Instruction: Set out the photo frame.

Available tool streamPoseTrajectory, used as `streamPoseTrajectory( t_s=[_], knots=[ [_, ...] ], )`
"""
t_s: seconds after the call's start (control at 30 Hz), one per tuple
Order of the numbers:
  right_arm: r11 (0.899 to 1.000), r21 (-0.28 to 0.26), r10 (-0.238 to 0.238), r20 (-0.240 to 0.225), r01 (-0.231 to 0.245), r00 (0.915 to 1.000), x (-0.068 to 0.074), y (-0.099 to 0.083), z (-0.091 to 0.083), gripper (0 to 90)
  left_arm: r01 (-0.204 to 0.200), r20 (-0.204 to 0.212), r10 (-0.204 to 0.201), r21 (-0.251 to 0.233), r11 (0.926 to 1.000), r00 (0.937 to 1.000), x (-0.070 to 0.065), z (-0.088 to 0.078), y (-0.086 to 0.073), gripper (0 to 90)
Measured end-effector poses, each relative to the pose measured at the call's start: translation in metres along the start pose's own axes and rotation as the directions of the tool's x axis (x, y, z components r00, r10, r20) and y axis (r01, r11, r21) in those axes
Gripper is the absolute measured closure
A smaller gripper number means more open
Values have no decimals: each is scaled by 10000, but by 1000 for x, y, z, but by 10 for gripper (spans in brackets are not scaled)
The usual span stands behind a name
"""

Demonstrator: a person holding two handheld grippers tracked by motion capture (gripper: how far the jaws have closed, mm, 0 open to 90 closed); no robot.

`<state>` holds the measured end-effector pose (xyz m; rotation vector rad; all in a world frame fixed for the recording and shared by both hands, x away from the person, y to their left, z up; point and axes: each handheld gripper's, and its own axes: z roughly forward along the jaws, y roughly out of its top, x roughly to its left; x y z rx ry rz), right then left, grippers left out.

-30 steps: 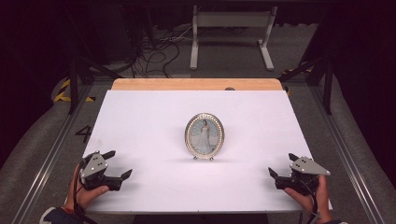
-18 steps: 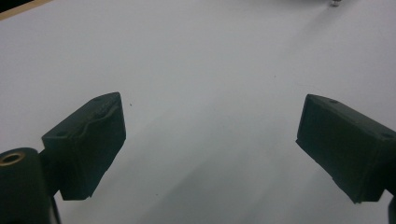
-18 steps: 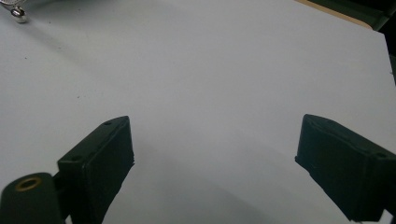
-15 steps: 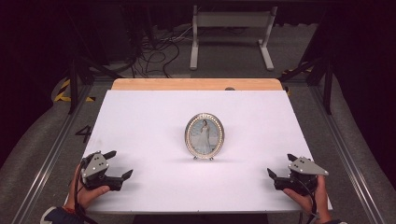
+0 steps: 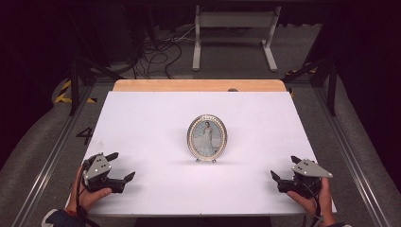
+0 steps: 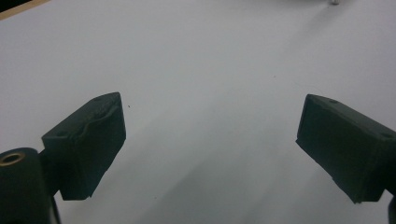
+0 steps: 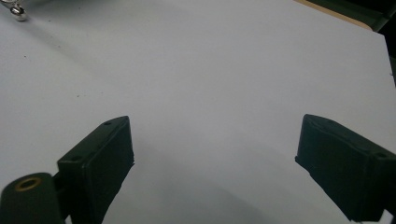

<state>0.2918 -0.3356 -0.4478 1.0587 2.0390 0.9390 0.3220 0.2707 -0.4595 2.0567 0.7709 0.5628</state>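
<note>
An oval picture frame (image 5: 207,137) with a pearl-like rim and a photo of a person in a white dress stands upright at the middle of the white table (image 5: 156,118). My left gripper (image 5: 120,165) rests near the front left corner, held by a hand, its jaws open and empty. My right gripper (image 5: 283,167) sits near the front right corner, likewise open with nothing in it. In the left gripper view the left gripper (image 6: 210,140) spreads wide over bare white surface. In the right gripper view the right gripper (image 7: 215,158) does the same, and a small metal foot of the frame (image 7: 17,11) shows at top left.
A wooden strip (image 5: 198,85) runs along the table's far edge. Behind it on the floor lie dark cables (image 5: 156,52) and a white metal stand (image 5: 234,33). Dark rails flank both sides of the table.
</note>
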Motion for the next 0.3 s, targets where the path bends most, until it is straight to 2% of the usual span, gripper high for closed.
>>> streamPoseTrajectory(
  t_s=[0.07,0.2,0.3],
  knots=[
    [10000,-60,55,2,-55,10000,-1,0,0,105,69,82,-69,-6,10000,9999,-1,1,0,85],
    [9999,-43,108,0,-108,9999,-1,-1,-1,105,-161,198,160,44,9999,9997,-4,3,2,85],
    [10000,-16,55,4,-55,10000,-1,0,0,105,-119,177,119,8,9999,9998,-5,3,2,85]
  ],
)
